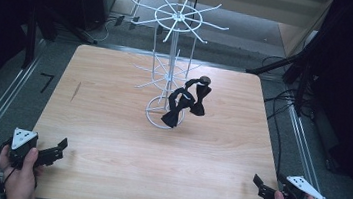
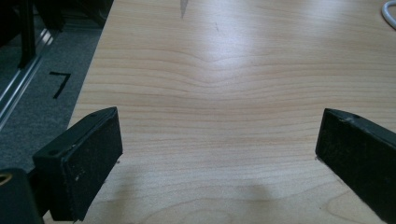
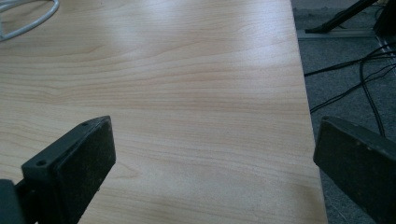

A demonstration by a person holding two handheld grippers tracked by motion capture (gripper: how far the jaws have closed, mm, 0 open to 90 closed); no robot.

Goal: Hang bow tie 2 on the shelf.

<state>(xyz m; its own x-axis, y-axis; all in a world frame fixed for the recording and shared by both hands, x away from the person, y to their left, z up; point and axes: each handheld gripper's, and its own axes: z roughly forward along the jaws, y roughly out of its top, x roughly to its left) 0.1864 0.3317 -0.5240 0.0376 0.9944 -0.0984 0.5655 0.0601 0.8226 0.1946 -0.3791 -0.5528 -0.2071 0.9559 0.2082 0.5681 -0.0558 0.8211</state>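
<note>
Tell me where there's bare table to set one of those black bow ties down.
Bare wood runs between the left gripper and right gripper, and along the table on the left side. It's crowded mid-back, around the white wire rack and its hanging bow ties.

At lower left of the high view, the left gripper (image 1: 58,149) is showing a black body, a grey three-cornered plate with dark dots and a trailing black cable. At lower right, the right gripper (image 1: 263,186) is looking alike. Their blocky jaw pads are showing screw holes and pale scuffs.
</note>
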